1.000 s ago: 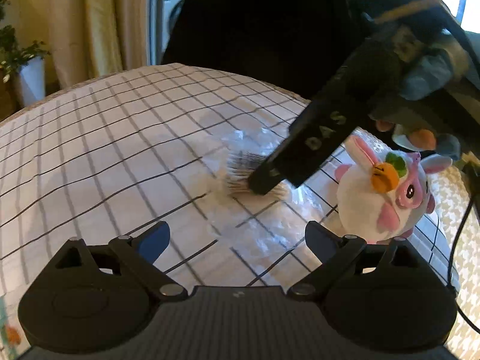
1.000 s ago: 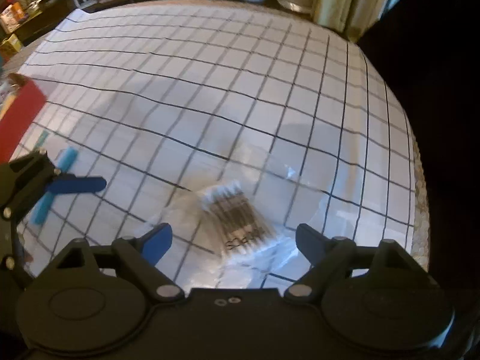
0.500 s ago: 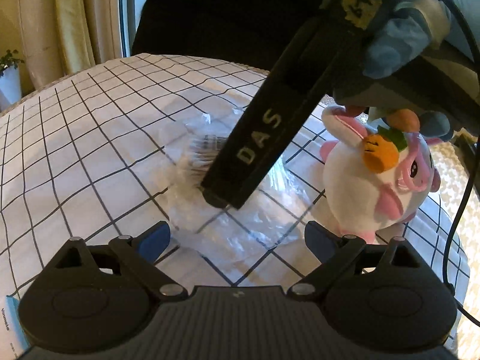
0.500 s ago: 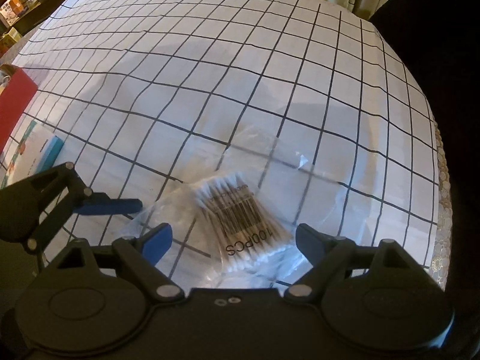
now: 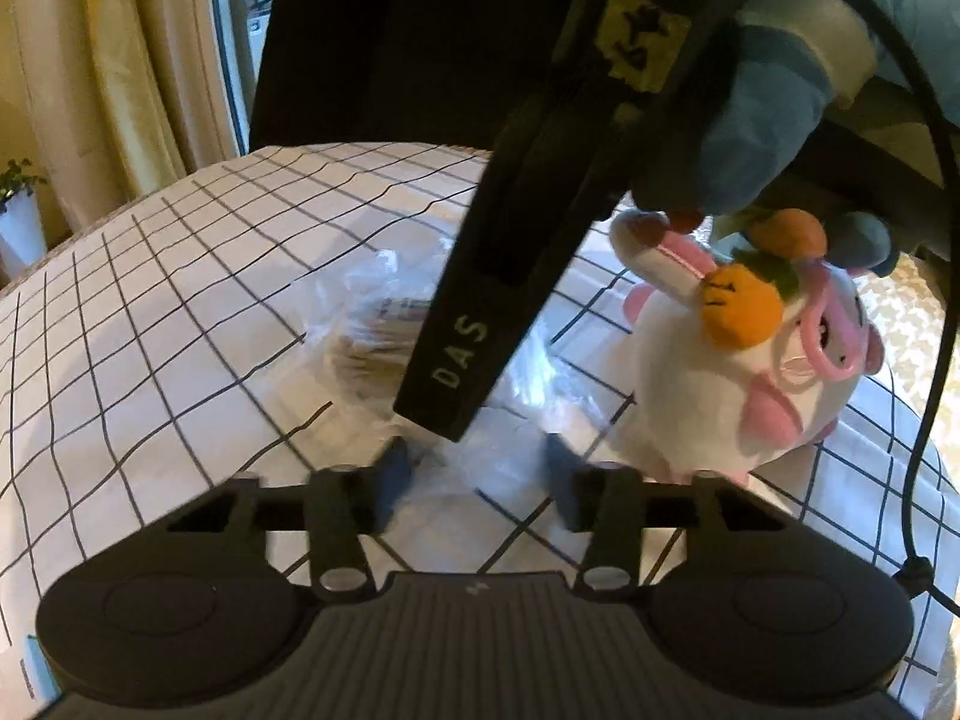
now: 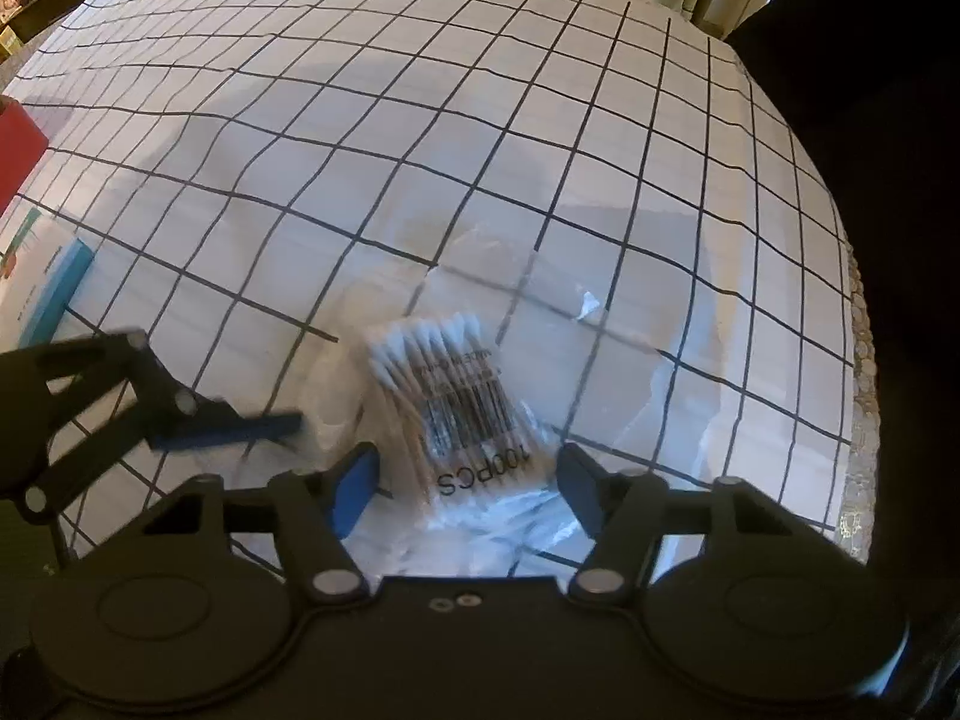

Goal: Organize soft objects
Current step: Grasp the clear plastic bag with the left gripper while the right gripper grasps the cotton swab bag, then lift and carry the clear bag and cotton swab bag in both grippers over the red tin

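Note:
A clear plastic bag of cotton swabs (image 6: pixel 459 402) marked 100PCS lies on the checked tablecloth (image 6: pixel 480 138). My right gripper (image 6: pixel 468 483) is low over it, jaws partly closed with the swab bundle between them. My left gripper (image 5: pixel 474 471) is also partly closed, jaws astride the bag's near edge (image 5: pixel 498 420); the bundle (image 5: pixel 375 339) lies beyond. The right gripper's black body crosses the left wrist view and hides part of the bag. A white and pink plush toy (image 5: pixel 744 372) with an orange carrot stands just right of the bag.
A red box (image 6: pixel 15 150) and a blue-and-white flat pack (image 6: pixel 42 294) lie at the table's left side. The table edge runs close on the right (image 6: pixel 858 330). Curtains (image 5: pixel 90 72) and a dark chair back (image 5: pixel 390 42) stand beyond the table.
Both grippers have moved in closer to the swab bag and lower. Both pairs of jaws have narrowed from wide open to partly closed around the bag.

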Tool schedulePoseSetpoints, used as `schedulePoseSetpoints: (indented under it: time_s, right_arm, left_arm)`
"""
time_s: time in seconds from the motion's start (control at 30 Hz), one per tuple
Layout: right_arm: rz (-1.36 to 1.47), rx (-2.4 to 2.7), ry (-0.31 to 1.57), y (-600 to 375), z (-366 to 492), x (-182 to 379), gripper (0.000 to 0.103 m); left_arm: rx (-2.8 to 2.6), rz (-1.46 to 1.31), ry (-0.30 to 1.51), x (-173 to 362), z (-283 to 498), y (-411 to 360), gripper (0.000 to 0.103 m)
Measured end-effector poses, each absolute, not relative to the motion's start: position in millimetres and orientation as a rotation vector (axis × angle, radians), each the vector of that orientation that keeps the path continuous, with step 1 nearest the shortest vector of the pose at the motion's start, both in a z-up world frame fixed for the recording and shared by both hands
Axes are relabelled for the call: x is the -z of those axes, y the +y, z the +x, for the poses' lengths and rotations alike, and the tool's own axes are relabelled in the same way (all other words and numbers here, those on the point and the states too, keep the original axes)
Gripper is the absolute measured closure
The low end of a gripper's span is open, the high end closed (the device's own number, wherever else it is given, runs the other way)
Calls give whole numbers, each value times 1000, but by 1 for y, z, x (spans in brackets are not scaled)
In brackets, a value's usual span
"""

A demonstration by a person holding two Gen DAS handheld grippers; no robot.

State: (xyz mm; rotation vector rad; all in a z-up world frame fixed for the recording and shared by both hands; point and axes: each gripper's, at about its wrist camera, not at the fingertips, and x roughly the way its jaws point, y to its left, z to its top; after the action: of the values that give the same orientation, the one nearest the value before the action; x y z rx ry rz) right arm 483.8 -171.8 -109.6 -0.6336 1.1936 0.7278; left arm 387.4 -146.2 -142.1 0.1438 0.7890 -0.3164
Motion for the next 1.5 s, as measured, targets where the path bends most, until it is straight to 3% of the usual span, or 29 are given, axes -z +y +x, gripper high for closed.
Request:
schedulePoseSetpoints:
  time_s: [0.2,0.37,0.77,1.5]
  right_arm:
    - [-638,-720,1165,-175,479,108,55]
    - [-588,-709,1139,-182,476,101,63]
    - [-387,-729,1044,-202,459,52,66]
    - [-369,-771,825,-165,346,-40,66]
  left_arm:
    - [295,105,797,141,395,-141,92]
    - [248,-4,805,138,402,-119,98]
    - [177,-100,740,102,387,-78,99]
    - [66,-103,658,16,281,2,99]
